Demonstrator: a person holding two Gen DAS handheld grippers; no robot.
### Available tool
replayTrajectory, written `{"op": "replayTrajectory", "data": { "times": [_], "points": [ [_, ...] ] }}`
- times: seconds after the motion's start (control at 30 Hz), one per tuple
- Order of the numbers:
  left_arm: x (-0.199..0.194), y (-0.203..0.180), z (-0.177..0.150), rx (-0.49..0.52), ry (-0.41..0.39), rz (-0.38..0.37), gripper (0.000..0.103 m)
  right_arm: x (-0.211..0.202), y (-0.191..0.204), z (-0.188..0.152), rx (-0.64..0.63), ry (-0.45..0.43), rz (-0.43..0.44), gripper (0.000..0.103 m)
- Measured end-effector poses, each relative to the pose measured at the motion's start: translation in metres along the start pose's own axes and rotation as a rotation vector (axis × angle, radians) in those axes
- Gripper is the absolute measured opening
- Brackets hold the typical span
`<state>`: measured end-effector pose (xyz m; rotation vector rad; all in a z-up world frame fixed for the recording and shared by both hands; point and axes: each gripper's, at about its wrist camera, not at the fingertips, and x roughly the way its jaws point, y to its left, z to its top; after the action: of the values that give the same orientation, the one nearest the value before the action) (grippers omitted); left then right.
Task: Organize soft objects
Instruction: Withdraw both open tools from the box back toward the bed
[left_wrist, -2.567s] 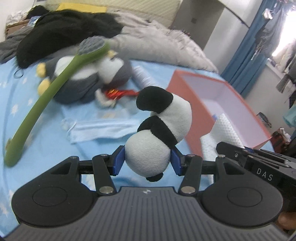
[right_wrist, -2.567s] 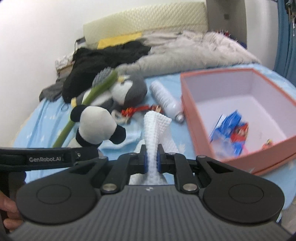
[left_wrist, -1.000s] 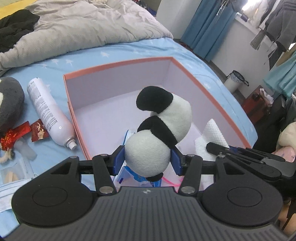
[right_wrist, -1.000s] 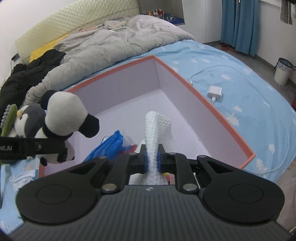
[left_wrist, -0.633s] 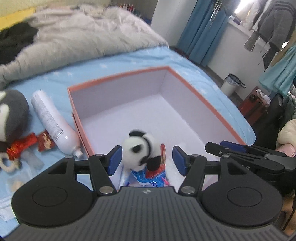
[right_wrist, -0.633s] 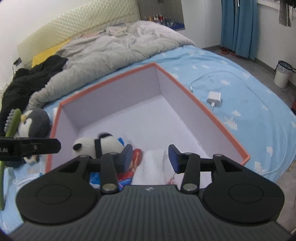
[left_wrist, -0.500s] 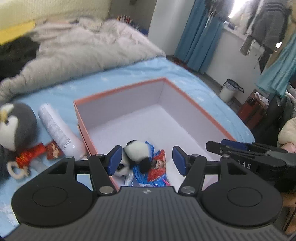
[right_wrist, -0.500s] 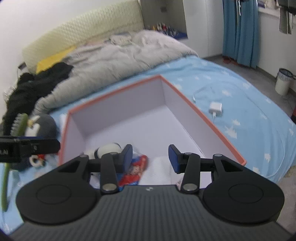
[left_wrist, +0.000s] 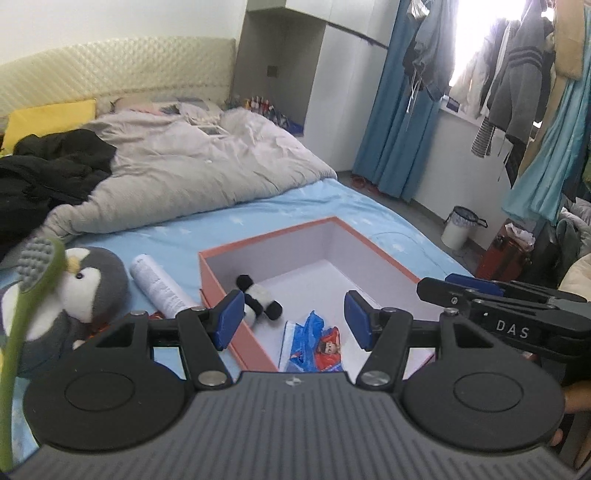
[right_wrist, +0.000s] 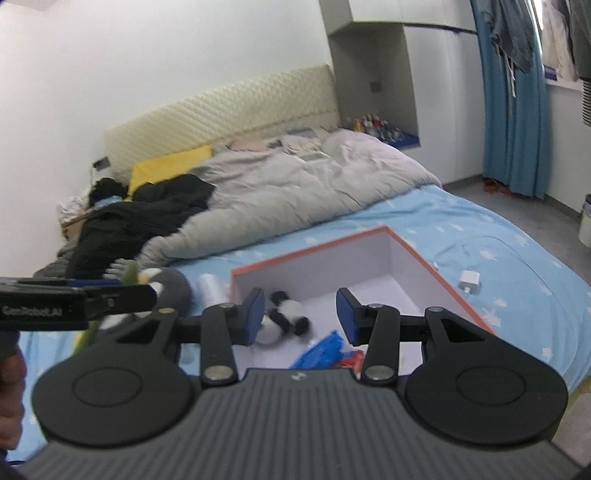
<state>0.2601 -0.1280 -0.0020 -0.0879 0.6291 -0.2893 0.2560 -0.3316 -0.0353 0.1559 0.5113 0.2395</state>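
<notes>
Both tongs, left (left_wrist: 293, 319) and right (right_wrist: 301, 317), stand released and empty. Panda plush (left_wrist: 258, 295) lies inside the box (left_wrist: 373, 245), near-left corner; penguin plush (left_wrist: 92, 284) awaits collection on the bed.

A white spray can (left_wrist: 159, 286) lies beside a green back brush (left_wrist: 22, 314) (grey-bristled); a charger (right_wrist: 469, 279) rests apart.

white cloth: hidden behind the right tongs' (right_wrist: 301, 321) body.
snack packets (left_wrist: 314, 341): near ends cut off by tongs' body.
penguin plush (right_wrist: 168, 282): mostly hidden in right view.
green brush (left_wrist: 22, 310): handle leaves the left edge.
</notes>
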Motion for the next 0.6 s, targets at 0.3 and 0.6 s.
{"op": "replayTrajectory", "data": {
  "times": [0.3,0.6],
  "points": [
    [-0.06,0.014,-0.027,-0.021,-0.066,0.041,0.066,-0.03,0.039,-0.02,-0.034,-0.052,0.084,0.046],
    [-0.096,0.031,-0.066,-0.058,-0.051,0.08,0.066,-0.052,0.065,-0.058,-0.035,-0.043,0.123,0.046]
  ]
}}
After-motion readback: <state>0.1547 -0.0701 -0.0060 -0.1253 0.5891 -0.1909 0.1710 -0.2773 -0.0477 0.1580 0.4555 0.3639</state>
